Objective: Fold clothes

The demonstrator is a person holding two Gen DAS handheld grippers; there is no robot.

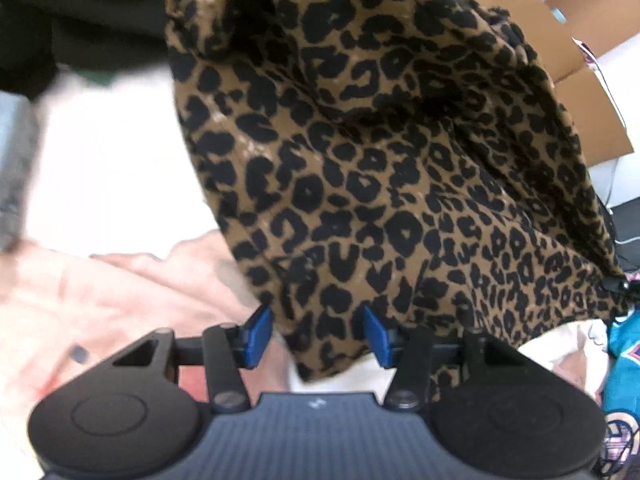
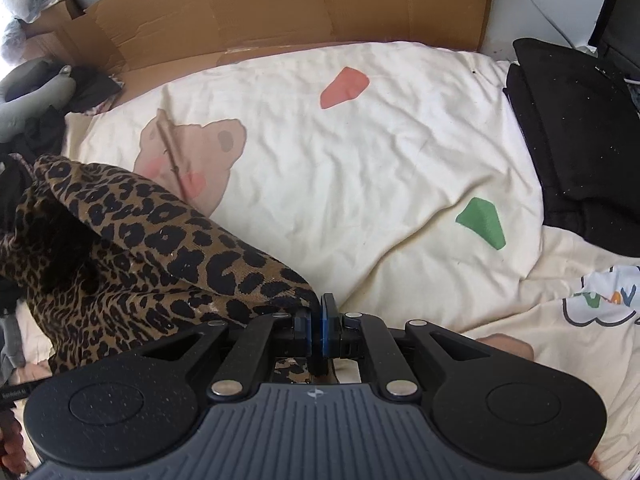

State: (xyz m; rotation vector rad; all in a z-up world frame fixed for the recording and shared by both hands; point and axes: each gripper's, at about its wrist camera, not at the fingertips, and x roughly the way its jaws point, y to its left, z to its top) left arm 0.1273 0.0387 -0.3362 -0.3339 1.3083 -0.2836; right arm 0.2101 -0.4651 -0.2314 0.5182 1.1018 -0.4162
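Gripping leopard-print garment [image 2: 168,248] edge, right gripper [image 2: 320,320] jaws clamped; left gripper [image 1: 318,334] jaws apart, seemingly empty.

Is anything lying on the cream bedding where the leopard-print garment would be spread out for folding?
Nothing visible: the middle of the cream bedding is bare. A folded black garment sits at its right edge, apart from the leopard-print garment.

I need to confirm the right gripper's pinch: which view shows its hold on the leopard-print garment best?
The right wrist view: the right gripper is shut on the leopard-print garment at its edge, over the cream bedsheet. The left wrist view shows only hanging fabric between the open left gripper.
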